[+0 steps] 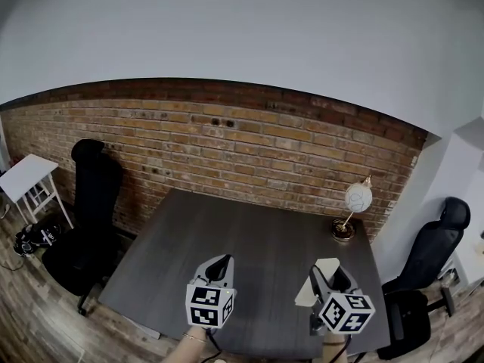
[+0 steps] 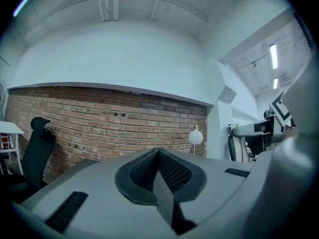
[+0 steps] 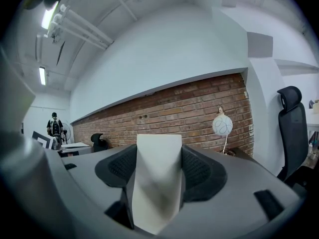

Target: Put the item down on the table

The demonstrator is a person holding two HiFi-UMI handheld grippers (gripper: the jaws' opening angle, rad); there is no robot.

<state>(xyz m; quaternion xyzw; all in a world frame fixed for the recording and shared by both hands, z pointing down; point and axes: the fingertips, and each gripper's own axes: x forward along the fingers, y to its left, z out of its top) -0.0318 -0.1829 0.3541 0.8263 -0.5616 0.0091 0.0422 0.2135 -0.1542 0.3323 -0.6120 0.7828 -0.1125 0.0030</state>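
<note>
Right gripper (image 3: 158,156), nearest the camera, clamps a pale, flat item (image 3: 157,176) between its two dark ribbed fingers (image 3: 197,171). The item fills the gap from pad to pad and juts out past the fingertips. It has not been set down: it sits in the grip, above the near edge of the table (image 1: 257,233).

Beside it, left gripper (image 2: 158,152) holds nothing. Its fingers (image 2: 139,171) are pressed together, pad against pad, with no gap between them. From the head view the two grippers hang side by side, well apart, each with its marker cube (image 1: 209,305) closest to the person, whose hand (image 1: 189,346) shows under the left one.

Below and ahead of both sets of fingers stretches the dark grey tabletop. Beyond the right fingers and a little to their right, a small lamp (image 1: 357,200) with a white globe shade stands on a round base at the table's far right corner.

Past the left fingers and off to their left, a black office chair (image 1: 89,203) stands beside the table, with a white side table (image 1: 26,174) further left. A second black chair (image 1: 427,274) stands to the right of the right fingers. Behind everything runs a red brick wall (image 1: 227,146) under white plaster. Far off to the left in the right gripper view, a person (image 3: 54,126) stands near a desk.
</note>
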